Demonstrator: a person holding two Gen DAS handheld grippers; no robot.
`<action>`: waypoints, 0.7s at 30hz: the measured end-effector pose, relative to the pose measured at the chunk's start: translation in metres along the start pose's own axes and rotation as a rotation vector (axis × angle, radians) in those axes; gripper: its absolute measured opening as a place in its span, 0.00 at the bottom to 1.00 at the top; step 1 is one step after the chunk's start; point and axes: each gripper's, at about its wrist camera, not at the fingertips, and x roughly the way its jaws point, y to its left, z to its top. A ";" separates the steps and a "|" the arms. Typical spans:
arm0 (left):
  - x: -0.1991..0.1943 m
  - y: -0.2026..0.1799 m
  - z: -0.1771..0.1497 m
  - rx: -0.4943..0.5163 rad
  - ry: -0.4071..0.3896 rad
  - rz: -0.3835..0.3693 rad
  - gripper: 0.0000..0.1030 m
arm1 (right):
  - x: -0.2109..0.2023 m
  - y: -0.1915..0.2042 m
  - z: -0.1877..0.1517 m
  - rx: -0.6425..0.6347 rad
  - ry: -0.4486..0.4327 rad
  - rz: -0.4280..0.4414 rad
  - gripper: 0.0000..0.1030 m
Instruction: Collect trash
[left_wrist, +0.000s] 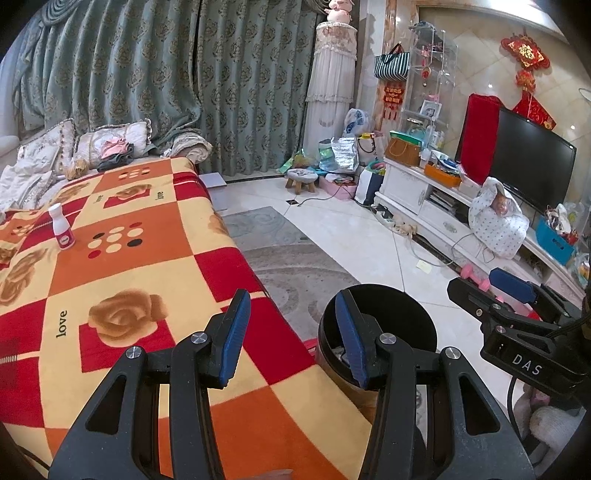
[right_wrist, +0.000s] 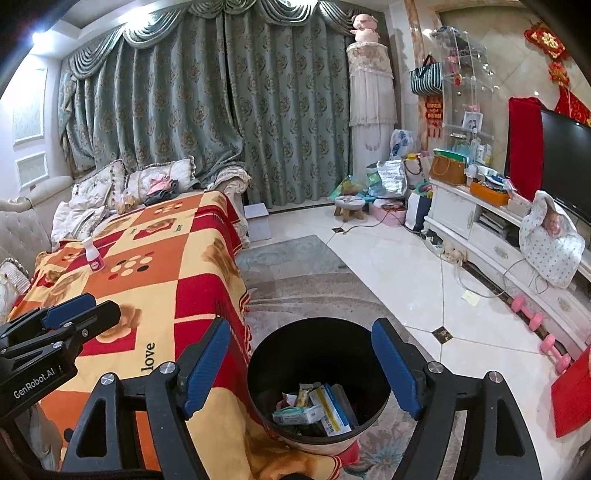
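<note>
Right wrist view: our right tongs (right_wrist: 301, 367) hang wide and empty over the bin (right_wrist: 317, 384); left tongs (left_wrist: 291, 336) half-open, empty. The bottle (right_wrist: 93, 254) stands at ten o'clock; a clumsy grab could tip it.

Bottle (left_wrist: 61, 226) label too small to read; bin (left_wrist: 406, 314) contents mostly hidden.

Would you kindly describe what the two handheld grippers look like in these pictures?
Both are black plastic frames with triangular cut-outs, silver pivot screws and ribbed blue pads on the fingers. The left gripper carries white "GenRobot.AI" lettering; the right gripper shows "DAS" and has a black cable.
</note>
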 end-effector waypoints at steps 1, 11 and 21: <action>0.000 0.000 0.000 -0.001 0.000 -0.002 0.45 | 0.000 0.000 0.000 0.001 0.000 0.001 0.75; 0.002 0.000 0.000 -0.001 0.007 0.000 0.45 | 0.004 -0.001 0.004 -0.011 0.008 0.004 0.76; 0.005 0.000 -0.003 0.000 0.017 0.000 0.45 | 0.006 -0.001 0.005 -0.012 0.010 0.011 0.76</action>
